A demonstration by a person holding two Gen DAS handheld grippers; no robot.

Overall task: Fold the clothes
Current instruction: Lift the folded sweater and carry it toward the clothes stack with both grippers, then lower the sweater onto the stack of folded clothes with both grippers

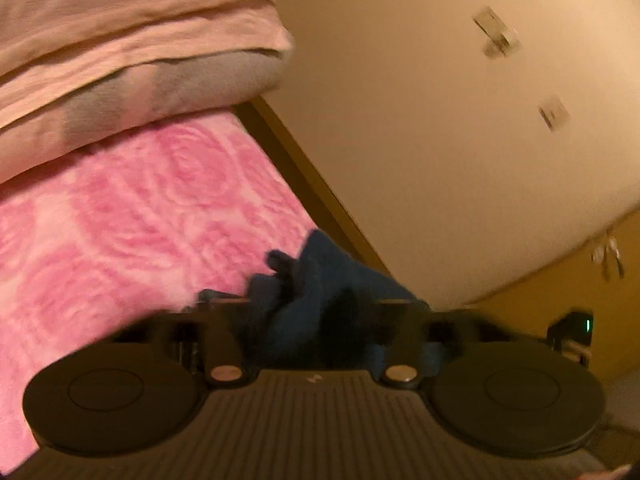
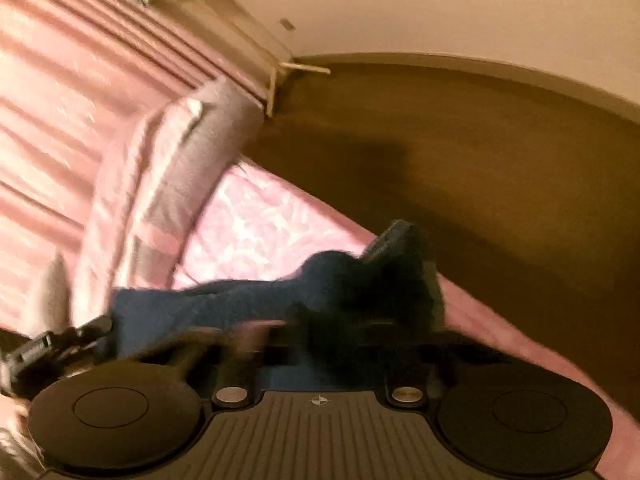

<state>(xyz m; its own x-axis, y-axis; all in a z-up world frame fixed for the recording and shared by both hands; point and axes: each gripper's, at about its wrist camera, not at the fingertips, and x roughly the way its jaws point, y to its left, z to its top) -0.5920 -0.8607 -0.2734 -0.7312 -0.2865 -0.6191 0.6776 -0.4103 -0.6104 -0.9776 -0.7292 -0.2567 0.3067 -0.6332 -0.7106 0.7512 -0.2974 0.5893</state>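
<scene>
Through the left wrist view, your left gripper (image 1: pixel 316 300) is clamped on bunched dark blue cloth (image 1: pixel 320 264) above the pink bedspread (image 1: pixel 140 208). Through the right wrist view, your right gripper (image 2: pixel 336 332) pinches the same cloth (image 2: pixel 224 304), blurred, near the bed's edge.

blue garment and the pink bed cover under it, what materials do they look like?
Blue garment: soft, matte, fuzzy-edged cloth, probably knit or fleece; blur leaves it open. Pink bed cover: plush, embossed with a swirled rose relief, likely fleece or quilted blanket.
</scene>
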